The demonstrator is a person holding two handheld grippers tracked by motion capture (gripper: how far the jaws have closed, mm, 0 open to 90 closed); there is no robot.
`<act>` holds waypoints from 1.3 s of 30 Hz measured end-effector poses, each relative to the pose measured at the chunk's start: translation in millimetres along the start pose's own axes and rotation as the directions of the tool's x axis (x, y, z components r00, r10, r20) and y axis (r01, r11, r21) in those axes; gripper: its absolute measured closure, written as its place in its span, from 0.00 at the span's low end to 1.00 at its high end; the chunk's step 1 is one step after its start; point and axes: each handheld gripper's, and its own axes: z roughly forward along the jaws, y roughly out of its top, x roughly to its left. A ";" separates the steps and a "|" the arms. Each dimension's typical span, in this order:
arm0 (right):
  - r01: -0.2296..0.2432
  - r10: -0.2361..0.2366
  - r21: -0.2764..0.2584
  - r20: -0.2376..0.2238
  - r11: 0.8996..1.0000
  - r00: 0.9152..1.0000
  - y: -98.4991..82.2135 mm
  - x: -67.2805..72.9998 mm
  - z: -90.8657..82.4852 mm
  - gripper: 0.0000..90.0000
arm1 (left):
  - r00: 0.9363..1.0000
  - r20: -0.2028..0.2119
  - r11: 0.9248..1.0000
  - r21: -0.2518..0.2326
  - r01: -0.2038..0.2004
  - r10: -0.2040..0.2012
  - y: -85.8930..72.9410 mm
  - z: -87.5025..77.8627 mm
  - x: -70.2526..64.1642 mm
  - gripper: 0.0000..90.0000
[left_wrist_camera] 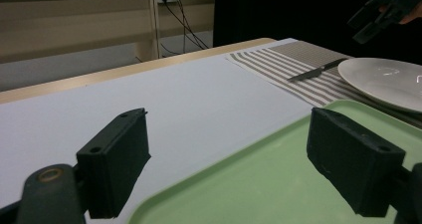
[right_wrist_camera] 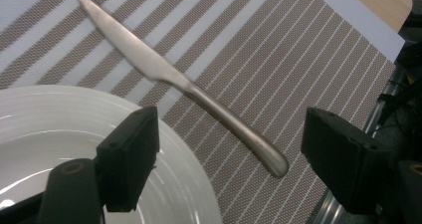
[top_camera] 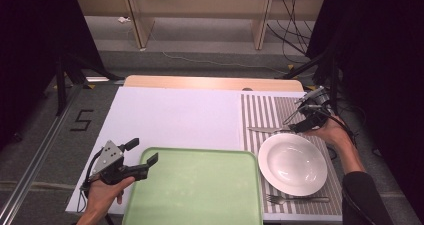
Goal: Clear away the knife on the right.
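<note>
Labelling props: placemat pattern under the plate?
Brown and white stripes on the placemat, clearest in right gripper view.

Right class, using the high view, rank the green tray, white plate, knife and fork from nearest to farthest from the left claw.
1. Green tray: right beside the left claw, its near-left corner at the claw's tips.
2. White plate: to the right, on the striped mat.
3. Fork and knife: below and above the plate; too close to call.

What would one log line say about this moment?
left claw: open at green tray corner | right claw: open over knife handle | plate, fork: on striped mat
</note>
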 end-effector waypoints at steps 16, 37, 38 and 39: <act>0.051 -0.054 0.149 0.015 0.988 0.998 24.2 -21.2 31.0 0.27 | 1.000 -0.007 1.000 0.006 0.002 -0.002 -0.2 -0.3 0.3 0.18; 0.130 -0.129 0.315 -0.023 0.940 0.991 32.7 -19.4 68.7 0.31 | 1.000 -0.014 1.000 0.002 0.006 -0.006 -0.3 -0.1 2.1 0.18; 0.127 -0.126 0.316 -0.023 0.940 0.992 32.2 -19.1 70.6 0.31 | 1.000 -0.013 1.000 0.003 0.007 -0.007 -0.3 -0.1 2.0 0.18; 0.120 -0.118 0.326 -0.026 0.938 0.993 32.0 -18.7 72.4 0.31 | 1.000 -0.013 1.000 0.003 0.006 -0.006 -0.3 -0.3 1.9 0.18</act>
